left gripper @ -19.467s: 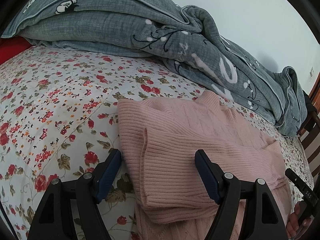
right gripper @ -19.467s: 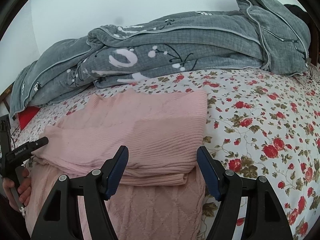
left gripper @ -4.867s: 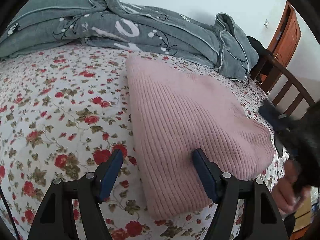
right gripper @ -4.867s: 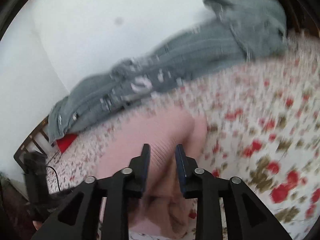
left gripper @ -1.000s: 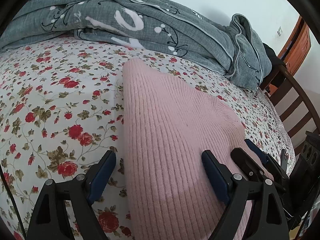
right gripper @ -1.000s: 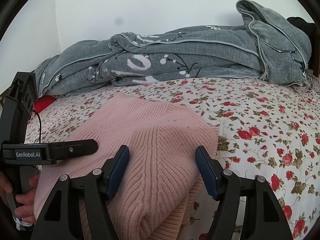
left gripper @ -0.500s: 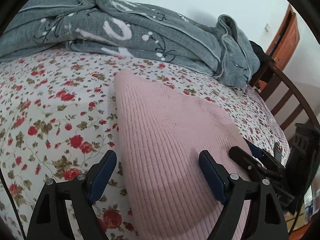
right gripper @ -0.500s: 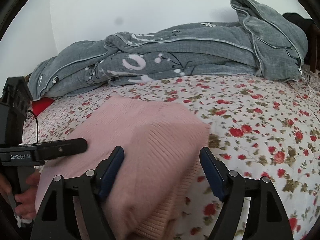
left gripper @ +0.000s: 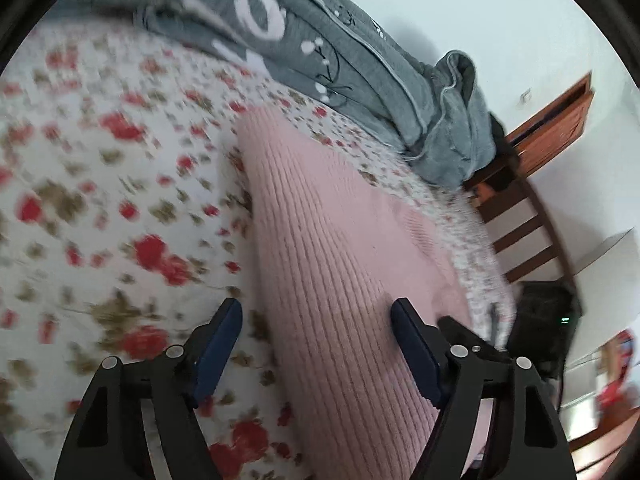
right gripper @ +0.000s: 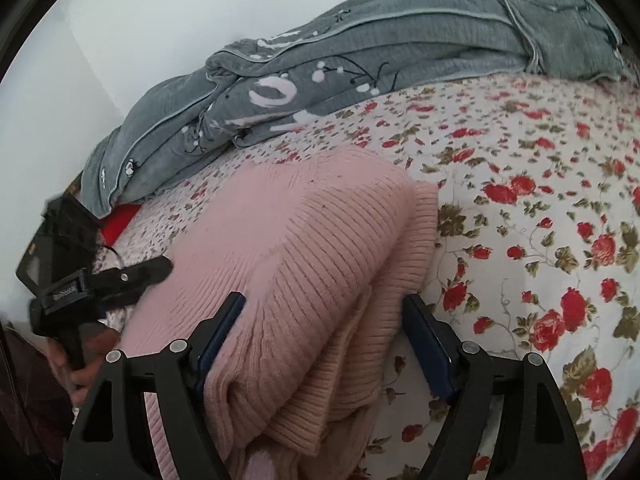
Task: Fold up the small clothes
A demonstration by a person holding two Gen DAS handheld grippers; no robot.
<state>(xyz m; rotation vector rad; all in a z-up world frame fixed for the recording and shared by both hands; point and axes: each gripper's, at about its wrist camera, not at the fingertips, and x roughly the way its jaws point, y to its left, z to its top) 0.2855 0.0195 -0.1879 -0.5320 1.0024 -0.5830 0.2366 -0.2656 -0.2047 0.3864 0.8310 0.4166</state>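
Floral bedsheet (right gripper: pixel 540 208) fills most of both views: white ground, red roses, olive leaves. It is motion-blurred on the left of the left wrist view (left gripper: pixel 100 200).

Grey quilt (right gripper: pixel 360 60) is bunched along the top of the frame in both views, with white print and pale piping; it runs from upper left to upper right in the left wrist view (left gripper: pixel 340 60). It sits behind the sweater, apart from it, with a strip of sheet between.

Pink sweater (right gripper: pixel 304 264) is folded into a thick stacked bundle lying on the sheet, centre to lower centre of the frame. Ribbed knit, ribs running lengthwise toward the camera. In the right wrist view the layered folded edges show at lower centre, with the top layer rounded and puffy. In the left wrist view (left gripper: pixel 340 280) it reads as a long tapered mound from centre to bottom right.

Wooden bed frame (left gripper: pixel 520 220) and door (left gripper: pixel 560 128) sit at the right edge.

Right gripper (right gripper: pixel 324 336): jaws spread wide, straddling the near end of the bundle, not clamped.

Left gripper (left gripper: pixel 316 344): jaws spread wide, empty, with the left pad over the sheet and the right pad over the sweater. It is also seen from the side at mid-left of the right wrist view (right gripper: pixel 152 270), at the sweater's left edge, but contact cannot be told.
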